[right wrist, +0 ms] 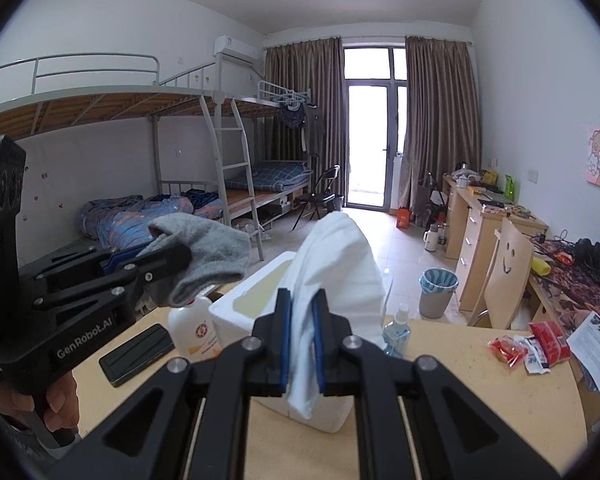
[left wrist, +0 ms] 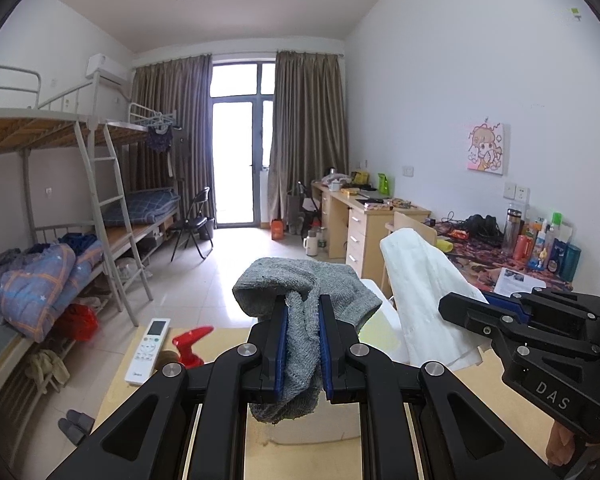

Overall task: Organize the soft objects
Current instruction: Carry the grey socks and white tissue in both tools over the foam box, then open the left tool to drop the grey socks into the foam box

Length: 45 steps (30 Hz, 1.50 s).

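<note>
My left gripper (left wrist: 303,312) is shut on a grey towel (left wrist: 300,292), which flops over its blue pads and hangs down between them. My right gripper (right wrist: 302,310) is shut on a white cloth (right wrist: 340,264) that drapes upward and over the fingers. Both cloths hang above a white foam box (right wrist: 256,300) that stands on the wooden table (right wrist: 460,380). In the left wrist view the right gripper (left wrist: 488,308) appears on the right with the white cloth (left wrist: 424,280). The right wrist view has the left gripper (right wrist: 168,264) on the left with the grey towel (right wrist: 208,256).
On the table lie a white remote (left wrist: 148,350), a red spray head (left wrist: 190,340), a white bottle (right wrist: 194,328), a black phone (right wrist: 138,354), a clear blue bottle (right wrist: 398,330) and red snack packets (right wrist: 532,346). A wooden chair (right wrist: 508,272), bin (right wrist: 436,292) and desks stand to the right.
</note>
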Tool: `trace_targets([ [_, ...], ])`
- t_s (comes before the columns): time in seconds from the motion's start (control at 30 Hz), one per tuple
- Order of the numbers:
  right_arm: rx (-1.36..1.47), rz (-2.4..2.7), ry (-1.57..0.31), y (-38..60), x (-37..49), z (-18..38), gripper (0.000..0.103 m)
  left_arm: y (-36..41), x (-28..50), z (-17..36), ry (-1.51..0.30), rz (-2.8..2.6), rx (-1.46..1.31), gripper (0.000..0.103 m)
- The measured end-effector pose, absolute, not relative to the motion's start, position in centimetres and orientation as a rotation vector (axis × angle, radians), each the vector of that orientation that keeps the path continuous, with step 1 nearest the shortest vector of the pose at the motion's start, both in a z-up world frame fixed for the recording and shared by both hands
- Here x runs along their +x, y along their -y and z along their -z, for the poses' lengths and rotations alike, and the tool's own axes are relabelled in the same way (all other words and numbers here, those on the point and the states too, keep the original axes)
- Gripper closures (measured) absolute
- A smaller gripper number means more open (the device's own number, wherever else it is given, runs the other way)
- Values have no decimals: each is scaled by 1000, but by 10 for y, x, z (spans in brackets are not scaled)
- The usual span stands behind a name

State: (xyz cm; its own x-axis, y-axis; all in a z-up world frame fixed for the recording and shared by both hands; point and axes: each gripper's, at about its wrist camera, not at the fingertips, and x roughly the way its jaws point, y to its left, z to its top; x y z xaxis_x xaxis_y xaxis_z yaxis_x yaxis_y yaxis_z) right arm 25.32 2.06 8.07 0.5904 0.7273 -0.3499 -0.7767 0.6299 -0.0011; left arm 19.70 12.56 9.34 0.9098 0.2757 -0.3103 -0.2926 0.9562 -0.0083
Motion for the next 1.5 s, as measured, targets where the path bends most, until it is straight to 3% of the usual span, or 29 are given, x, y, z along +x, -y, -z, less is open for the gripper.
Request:
trace_targets([
  [0.67,-165,-882,-398,-54,311,-71,90,-154,261,-85,-368,-309,-64,88],
  [1.3,-149,-780,-406,-23,319,-82,90,-137,299,-70,-436,-216,-44,88],
  [1.4,-149,-779,-410,-24,321,-81,90,-140,303,-70,-441,-224,-50,77],
  [1.43,-148,-781,-411,-24,321,-82,90,-140,303,-70,-441,-226,-53,66],
  [1.47,-149,-778,-408,-24,321,-82,90,-141,302,-71,-440,-231,-55,47],
  [1.5,-147,-775,-406,-24,321,-82,90,-142,301,-71,-437,-231,-58,38],
])
